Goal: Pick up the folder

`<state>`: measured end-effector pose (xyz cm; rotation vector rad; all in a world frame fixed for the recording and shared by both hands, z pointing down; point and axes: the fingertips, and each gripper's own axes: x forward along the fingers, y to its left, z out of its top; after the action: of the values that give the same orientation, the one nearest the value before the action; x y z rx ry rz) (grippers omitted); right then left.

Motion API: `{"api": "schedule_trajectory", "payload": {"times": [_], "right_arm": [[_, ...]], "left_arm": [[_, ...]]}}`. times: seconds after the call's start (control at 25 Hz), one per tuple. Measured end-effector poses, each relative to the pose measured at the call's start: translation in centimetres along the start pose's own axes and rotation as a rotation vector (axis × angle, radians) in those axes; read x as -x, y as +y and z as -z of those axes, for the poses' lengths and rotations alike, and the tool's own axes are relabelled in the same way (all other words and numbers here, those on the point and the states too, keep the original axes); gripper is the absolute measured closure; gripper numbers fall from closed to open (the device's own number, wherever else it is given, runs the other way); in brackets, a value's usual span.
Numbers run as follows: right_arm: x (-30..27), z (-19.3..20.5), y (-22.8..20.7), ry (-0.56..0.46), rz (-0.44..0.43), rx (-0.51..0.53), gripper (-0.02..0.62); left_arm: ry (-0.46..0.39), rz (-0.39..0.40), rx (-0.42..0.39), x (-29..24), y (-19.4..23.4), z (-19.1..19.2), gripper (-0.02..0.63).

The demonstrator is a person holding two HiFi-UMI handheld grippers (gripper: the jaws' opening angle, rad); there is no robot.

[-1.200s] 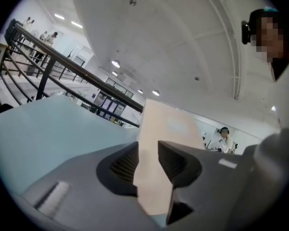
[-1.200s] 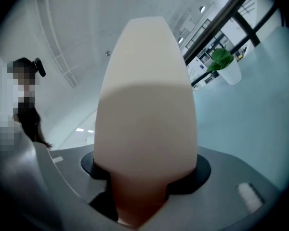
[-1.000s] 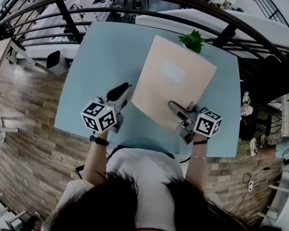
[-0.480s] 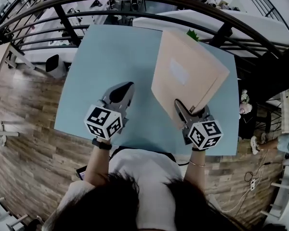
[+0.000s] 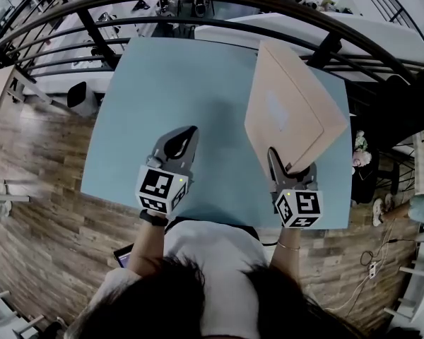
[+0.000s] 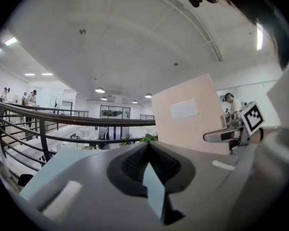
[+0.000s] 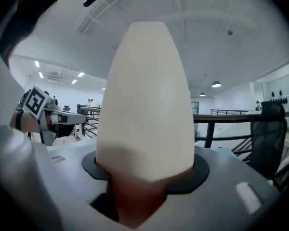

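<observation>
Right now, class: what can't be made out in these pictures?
1. Any print on the beige cardboard folder's pale label: too small and blurred, head view and left gripper view.
2. Green plant's pot: left gripper view, hidden behind the left tool.
3. Folder's gripped edge: right gripper view, buried inside the right tool.

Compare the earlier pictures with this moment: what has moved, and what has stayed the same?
The folder tipped up steeply and swung to the right, carried by the right gripper, which kept its hold on the near corner. The left gripper, earlier beside the folder's edge, now sits apart from it. Unchanged: the left gripper is shut and empty over the table.
</observation>
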<state>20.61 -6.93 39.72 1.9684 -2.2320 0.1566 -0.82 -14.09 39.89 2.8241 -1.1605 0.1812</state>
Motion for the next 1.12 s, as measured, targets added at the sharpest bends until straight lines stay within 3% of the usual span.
{"api": "schedule_trajectory", "payload": {"times": [1.12], "right_arm": [[-1.4,0.8,-1.0,0.024,-0.001,-0.018,0.327]], "left_arm": [[0.007,-0.042,0.036,-0.5,2.5,0.7,0.549]]}}
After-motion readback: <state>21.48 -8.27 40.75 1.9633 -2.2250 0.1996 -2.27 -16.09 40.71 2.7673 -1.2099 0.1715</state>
